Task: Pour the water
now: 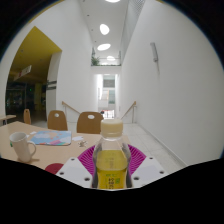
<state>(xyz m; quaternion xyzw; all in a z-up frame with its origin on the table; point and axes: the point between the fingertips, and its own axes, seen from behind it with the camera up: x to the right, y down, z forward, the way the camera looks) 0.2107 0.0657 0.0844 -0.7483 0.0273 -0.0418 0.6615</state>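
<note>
Gripping a small plastic bottle (111, 158), the gripper (111, 170) has both fingers closed against its sides, the purple pads (88, 158) showing as a rim to either side of the body. The bottle stands upright between the fingers and looks lifted clear of the table, since nothing under it can be seen (its base is hidden, so this is a judgement only).

As for progress, the pickup part seems done: the bottle is in hand and held level. The pouring itself is not begun. The bottle is not tilted, and its pale cap (111, 128) appears to be in place on the neck, which would need to come off before any water could flow.

The bottle has a clear yellowish body with a label low on its front, too small to read. How full it is I cannot tell.

Beyond the fingers, to the left, a white mug (22, 146) with a handle stands on the table (30, 157), the likely thing to pour into; it is well apart from the bottle. Just behind the mug lies a light blue tray (52, 138). Wooden chairs (89, 122) stand further back, below a white wall and ceiling lamps.
</note>
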